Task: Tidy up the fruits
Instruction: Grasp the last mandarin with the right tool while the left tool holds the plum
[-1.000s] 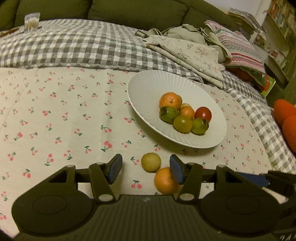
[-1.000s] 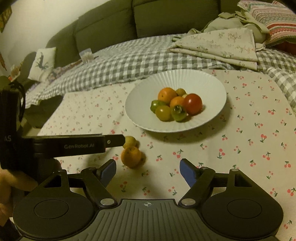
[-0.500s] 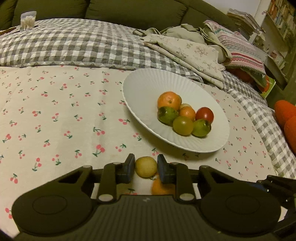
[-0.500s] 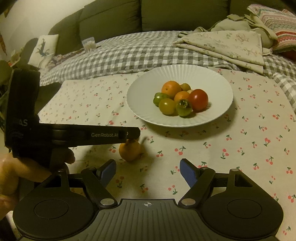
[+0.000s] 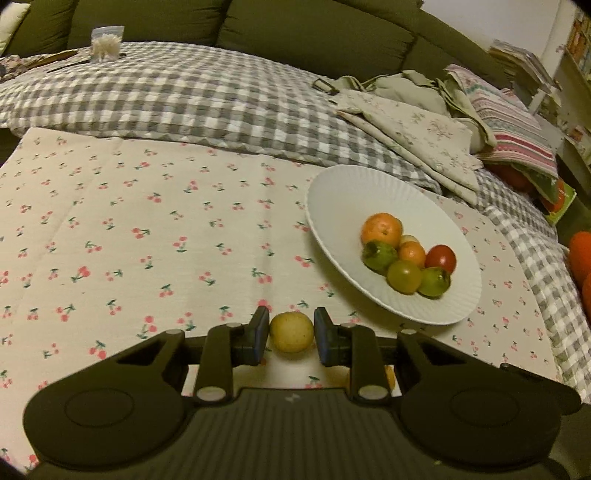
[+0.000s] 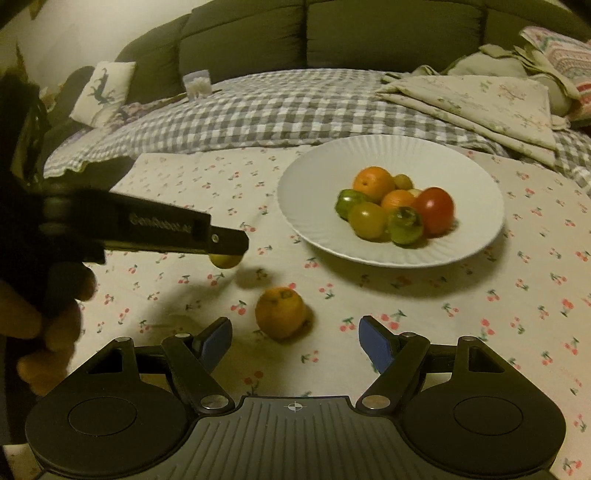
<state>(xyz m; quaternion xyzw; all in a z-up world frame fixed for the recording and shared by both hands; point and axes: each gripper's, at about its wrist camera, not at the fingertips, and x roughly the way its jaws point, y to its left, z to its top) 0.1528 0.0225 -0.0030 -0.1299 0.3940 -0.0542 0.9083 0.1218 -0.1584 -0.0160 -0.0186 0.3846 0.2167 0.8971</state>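
We are pinching a small yellow fruit (image 5: 291, 331) in the left claw (image 5: 290, 334), its two pads pressing the fruit's sides. In the right wrist view the fruit (image 6: 224, 260) is showing just under the tip of the left claw (image 6: 231, 245), and it is hanging clear of the cloth, with a shadow lying apart from it at about 4 o'clock.

An orange (image 6: 281, 313) is lying on the cherry-print cloth (image 6: 480, 306), at 5 o'clock from the held fruit. It is sitting just ahead of the right claw (image 6: 295, 341), whose blue pads are spreading wide with nothing between them. In the left wrist view only a sliver of this orange (image 5: 389, 376) is peeking out behind the claw's right finger.

The white plate (image 6: 472, 173) is resting on the cloth at 1 o'clock from the orange, well apart from it. We are seeing a heap of fruit in it: an orange one at the back, a smaller orange one in the middle, a red one (image 6: 435, 209) on the right, and green and yellow-green ones in front, all touching.

In the left wrist view the plate (image 5: 343, 199) is lying at 2 o'clock from the held fruit. Beyond the cloth a grey checked blanket (image 5: 184, 99) is covering the sofa (image 5: 314, 33), with folded floral cloths (image 5: 417, 133) at the right.
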